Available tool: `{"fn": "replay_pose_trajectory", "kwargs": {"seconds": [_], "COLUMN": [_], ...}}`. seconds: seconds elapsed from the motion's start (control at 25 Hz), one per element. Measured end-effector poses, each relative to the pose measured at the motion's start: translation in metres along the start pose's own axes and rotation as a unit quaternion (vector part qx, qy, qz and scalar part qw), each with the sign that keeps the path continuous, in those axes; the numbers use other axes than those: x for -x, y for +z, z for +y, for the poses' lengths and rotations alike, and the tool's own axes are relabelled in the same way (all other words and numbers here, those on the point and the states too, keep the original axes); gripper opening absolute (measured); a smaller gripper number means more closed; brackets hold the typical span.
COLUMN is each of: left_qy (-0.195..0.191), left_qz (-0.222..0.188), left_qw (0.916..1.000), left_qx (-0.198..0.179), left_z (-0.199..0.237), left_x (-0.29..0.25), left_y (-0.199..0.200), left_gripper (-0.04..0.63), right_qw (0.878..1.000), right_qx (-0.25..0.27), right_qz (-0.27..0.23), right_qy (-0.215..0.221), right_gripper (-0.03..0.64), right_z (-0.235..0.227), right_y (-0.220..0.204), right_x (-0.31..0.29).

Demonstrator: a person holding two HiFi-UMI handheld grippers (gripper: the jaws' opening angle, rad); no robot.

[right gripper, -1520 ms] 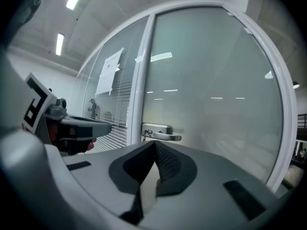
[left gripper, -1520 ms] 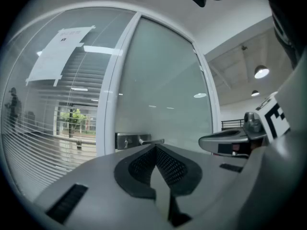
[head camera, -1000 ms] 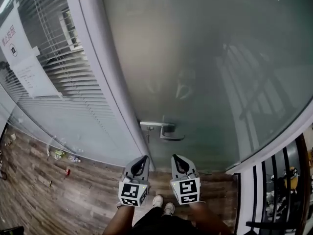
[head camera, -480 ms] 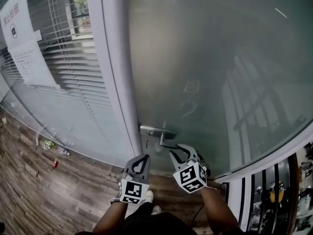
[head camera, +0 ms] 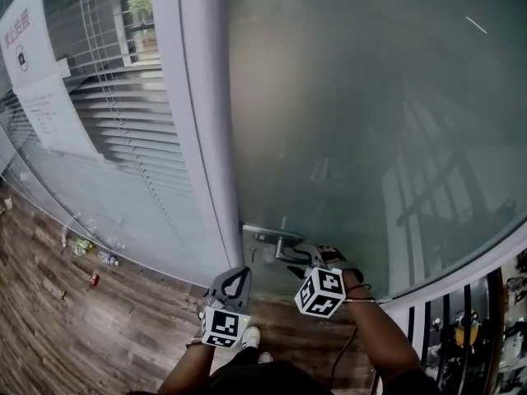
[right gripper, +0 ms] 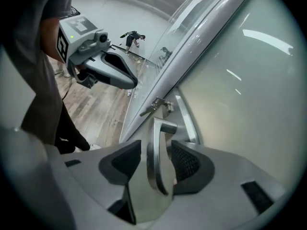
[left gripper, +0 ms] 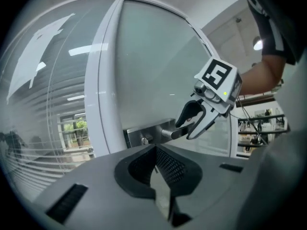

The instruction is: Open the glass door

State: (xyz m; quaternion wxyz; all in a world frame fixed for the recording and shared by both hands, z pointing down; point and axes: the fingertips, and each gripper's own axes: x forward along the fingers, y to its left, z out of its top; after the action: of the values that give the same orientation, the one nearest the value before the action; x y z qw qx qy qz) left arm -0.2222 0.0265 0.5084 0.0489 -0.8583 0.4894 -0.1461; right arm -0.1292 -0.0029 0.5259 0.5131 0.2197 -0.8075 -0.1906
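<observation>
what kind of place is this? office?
Probably an office building: frosted glass door with metal lever handle, glazed wall with blinds behind it and a paper notice on it, wood-look floor.

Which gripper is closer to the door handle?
Right. The right gripper has just been opening its jaws, which straddle the door handle; the left gripper hangs apart, below-left of it.

Grey left tongs (head camera: 240, 271), black-white marker cube (head camera: 224, 326), white shoe (head camera: 250, 335).
</observation>
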Motion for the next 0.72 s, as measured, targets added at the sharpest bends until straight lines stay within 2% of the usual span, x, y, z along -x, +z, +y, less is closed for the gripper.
{"fn": "replay_pose_trajectory", "kwargs": {"seconds": [0.08,0.12,0.48,0.72], "left_qy": [-0.001,-0.004,-0.026,-0.018], "left_qz": [0.008,0.008,-0.001,0.011], "left_qw": [0.9995,0.9993,0.9993,0.9996], "left_qx": [-0.031,-0.035,-0.026,-0.017], "left_z": [-0.003,-0.005,-0.010,0.006], "left_x": [-0.002,-0.004,-0.016,-0.011], "left_y": [-0.005,-0.006,-0.006,-0.017], "left_gripper": [0.003,0.003,0.003,0.003], "right_qw": [1.000,0.999,0.992,0.991], "right_qx": [0.007,0.008,-0.009,-0.055], "right_qz": [0.008,0.014,0.040,0.010], "right_qy": [0.028,0.039,0.118,0.124], "right_gripper": [0.187,0.187,0.186,0.069], "right_z": [0.004,0.006,0.016,0.014], "right_y": [0.001,0.001,0.005,0.012], "right_x": [-0.007,-0.010,-0.036,-0.042]}}
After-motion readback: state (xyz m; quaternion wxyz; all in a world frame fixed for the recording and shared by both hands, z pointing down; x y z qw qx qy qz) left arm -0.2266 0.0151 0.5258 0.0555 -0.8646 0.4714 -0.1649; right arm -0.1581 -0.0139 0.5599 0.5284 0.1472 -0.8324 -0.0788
